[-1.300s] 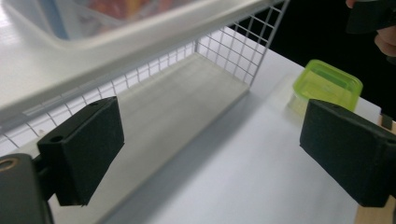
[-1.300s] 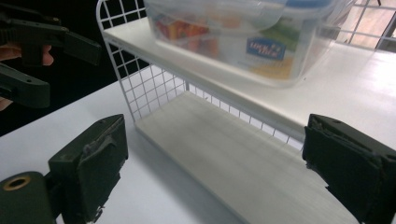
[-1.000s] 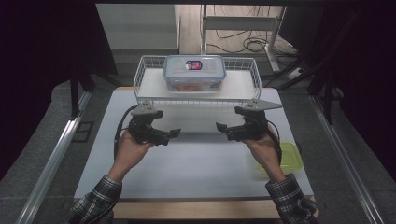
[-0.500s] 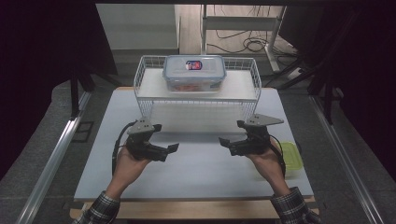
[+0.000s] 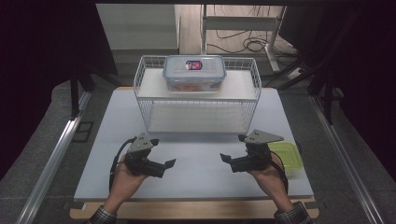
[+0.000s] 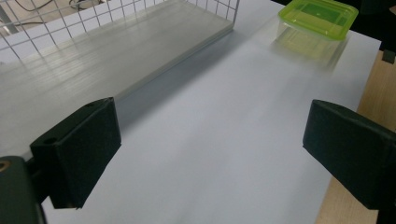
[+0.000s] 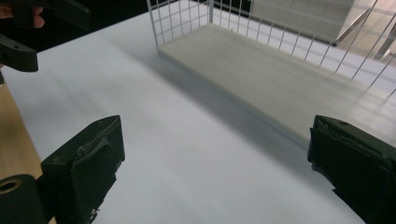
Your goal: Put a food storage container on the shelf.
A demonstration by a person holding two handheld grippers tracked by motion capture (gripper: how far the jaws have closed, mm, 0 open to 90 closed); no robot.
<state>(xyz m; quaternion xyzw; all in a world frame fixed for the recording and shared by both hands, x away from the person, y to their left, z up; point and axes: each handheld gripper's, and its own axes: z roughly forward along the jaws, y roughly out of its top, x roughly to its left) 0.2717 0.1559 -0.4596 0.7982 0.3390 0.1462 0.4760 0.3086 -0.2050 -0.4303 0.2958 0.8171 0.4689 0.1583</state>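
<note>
A white wire rack [image 5: 196,100] stands at the middle back of the white table [image 5: 196,179]. On its top shelf rests a clear lidded box [image 5: 194,72] with reddish contents. A lime-green lidded container [image 5: 286,156] sits near the table's right edge and lies far ahead in the left gripper view [image 6: 317,21]. My left gripper [image 5: 167,165] hovers over the near left of the table, open and empty [image 6: 215,149]. My right gripper [image 5: 228,162] hovers at the near right beside the green container, also open and empty [image 7: 219,163]. The two point toward each other.
The rack's lower shelf [image 6: 116,60] is bare and faces the near side [image 7: 280,79]. A wooden strip [image 5: 196,210] runs along the table's front edge. Metal rails [image 5: 51,158] flank the table. Cables [image 5: 252,44] lie on the floor behind.
Both grippers have drawn back from the rack toward the table's near edge and moved a little farther apart. They stay open. The boxes have not moved.
</note>
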